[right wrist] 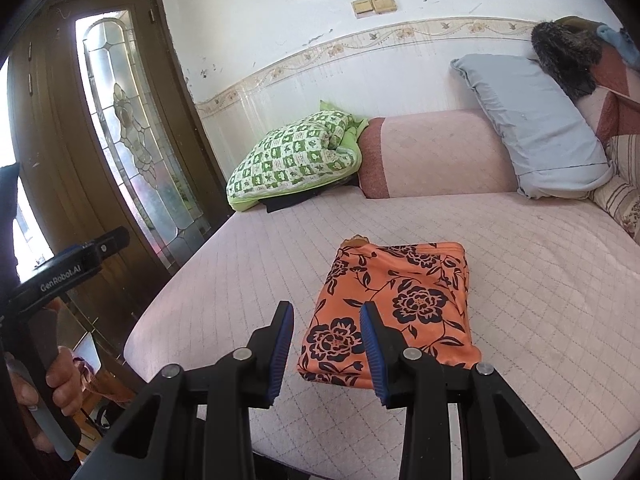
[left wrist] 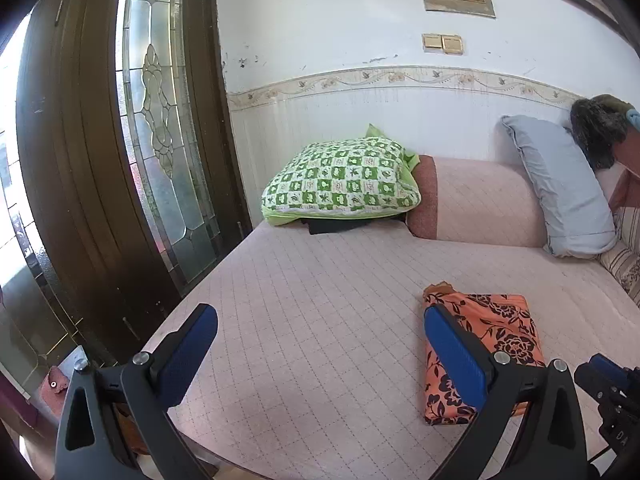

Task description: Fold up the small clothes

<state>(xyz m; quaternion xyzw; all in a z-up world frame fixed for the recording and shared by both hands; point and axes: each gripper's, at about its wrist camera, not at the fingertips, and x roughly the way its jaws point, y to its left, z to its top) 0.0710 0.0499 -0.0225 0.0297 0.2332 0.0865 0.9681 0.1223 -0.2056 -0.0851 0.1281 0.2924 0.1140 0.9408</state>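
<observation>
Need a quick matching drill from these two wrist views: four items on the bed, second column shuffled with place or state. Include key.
Column 1:
1. orange floral garment
2. green checked pillow
3. grey pillow
4. left gripper

Column 2:
A. leaning upright at the far right of the bolster
B. folded into a flat rectangle on the pink bedcover
C. open, nothing between its fingers
D. lying near the glass-panelled door, over something dark

Pairs: 1-B, 2-D, 3-A, 4-C

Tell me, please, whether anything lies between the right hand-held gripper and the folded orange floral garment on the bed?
Nothing visible does: the right hand-held gripper is open and empty, with only bare pink quilt before the garment.
</observation>
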